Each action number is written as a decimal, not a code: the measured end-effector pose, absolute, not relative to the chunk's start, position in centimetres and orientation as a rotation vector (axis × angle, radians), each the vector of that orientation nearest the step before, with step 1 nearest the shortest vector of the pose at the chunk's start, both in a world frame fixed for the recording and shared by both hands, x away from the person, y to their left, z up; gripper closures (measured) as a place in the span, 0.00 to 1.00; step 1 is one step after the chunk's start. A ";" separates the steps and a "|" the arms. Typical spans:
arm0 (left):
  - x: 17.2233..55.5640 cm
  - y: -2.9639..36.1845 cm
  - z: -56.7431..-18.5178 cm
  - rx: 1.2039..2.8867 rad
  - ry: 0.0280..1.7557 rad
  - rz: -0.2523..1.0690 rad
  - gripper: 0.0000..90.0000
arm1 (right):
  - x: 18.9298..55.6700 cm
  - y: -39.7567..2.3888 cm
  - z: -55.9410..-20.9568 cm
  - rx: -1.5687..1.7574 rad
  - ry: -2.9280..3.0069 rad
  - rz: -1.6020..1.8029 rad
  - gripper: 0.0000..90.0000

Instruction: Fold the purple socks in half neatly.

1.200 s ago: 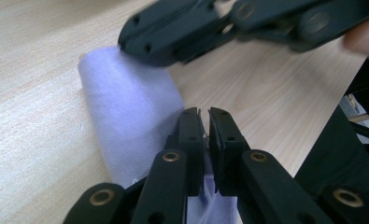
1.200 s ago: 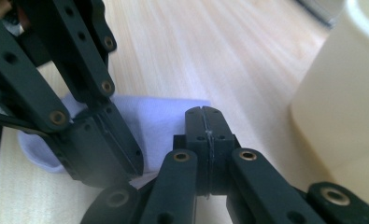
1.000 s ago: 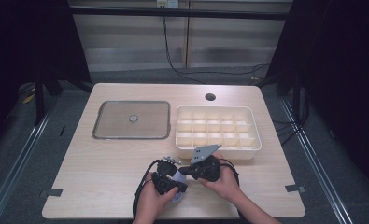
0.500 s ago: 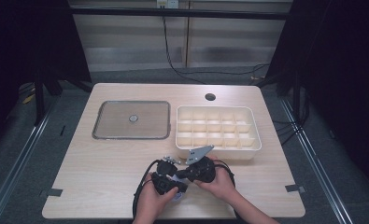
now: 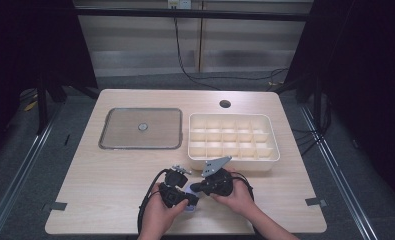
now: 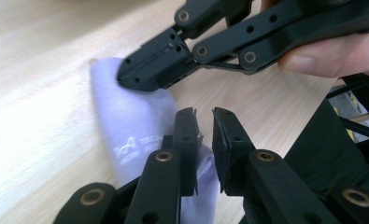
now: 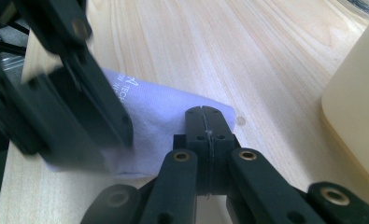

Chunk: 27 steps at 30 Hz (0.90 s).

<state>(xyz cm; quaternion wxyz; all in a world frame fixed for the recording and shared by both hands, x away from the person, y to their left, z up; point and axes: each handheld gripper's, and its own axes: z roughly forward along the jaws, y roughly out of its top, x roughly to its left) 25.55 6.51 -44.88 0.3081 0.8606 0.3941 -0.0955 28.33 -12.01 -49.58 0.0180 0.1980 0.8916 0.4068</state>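
Cloth (image 6: pixel 135 126) betw. both: right gripper (image 7: pixel 204 114) clamped on it, left gripper (image 6: pixel 204 135) slightly apart alongside.

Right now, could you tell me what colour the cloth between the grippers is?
The cloth is pale lilac with white lettering, clearest in the left gripper view.

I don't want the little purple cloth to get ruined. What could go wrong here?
The right tongs are shut on one end of the cloth, and the left tongs sit at the other end with a gap between the jaws. If they pull apart, it might stretch or slip out. It also lies near the table edge, so it could drop off.
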 end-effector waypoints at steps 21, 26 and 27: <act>25.7 7.7 -46.5 2.319 1.103 -0.176 1.00 | 28.0 -11.7 -49.4 0.589 2.762 1.247 1.00; 25.5 7.6 -46.5 2.341 1.083 -0.147 1.00 | 27.9 -11.7 -49.1 0.585 2.748 1.257 1.00; 25.5 7.6 -46.5 2.337 1.088 -0.146 1.00 | 27.9 -11.6 -49.0 0.582 2.746 1.260 1.00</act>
